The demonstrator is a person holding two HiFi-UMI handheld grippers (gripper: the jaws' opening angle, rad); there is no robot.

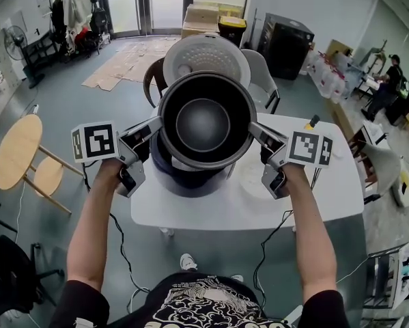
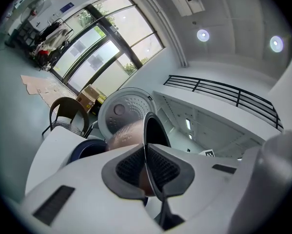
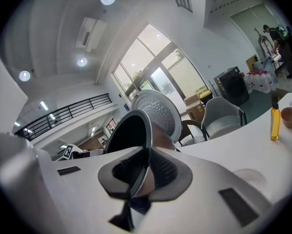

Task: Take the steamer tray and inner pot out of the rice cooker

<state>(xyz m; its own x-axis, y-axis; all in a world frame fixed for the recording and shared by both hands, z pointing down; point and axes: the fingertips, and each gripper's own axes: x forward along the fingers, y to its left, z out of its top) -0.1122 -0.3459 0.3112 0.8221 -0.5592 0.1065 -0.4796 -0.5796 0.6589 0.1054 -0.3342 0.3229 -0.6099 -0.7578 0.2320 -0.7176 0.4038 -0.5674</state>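
In the head view the dark metal inner pot [image 1: 204,120] hangs above the dark blue rice cooker [image 1: 180,176], whose white lid [image 1: 205,57] stands open behind it. My left gripper [image 1: 160,124] is shut on the pot's left rim and my right gripper [image 1: 250,128] is shut on its right rim. The left gripper view shows the thin rim [image 2: 148,130] pinched between my left gripper's [image 2: 146,168] pads. In the right gripper view the rim [image 3: 146,130] sits edge-on in my right gripper [image 3: 145,173]. A pale round tray [image 1: 250,178] lies on the table right of the cooker.
The cooker stands on a white table [image 1: 327,190]. A yellow bottle [image 3: 274,123] and a brown cup [image 3: 289,116] stand at its far right. Chairs [image 1: 262,77] sit behind the table, and a round wooden table [image 1: 16,149] is to the left. A person [image 1: 388,80] is far right.
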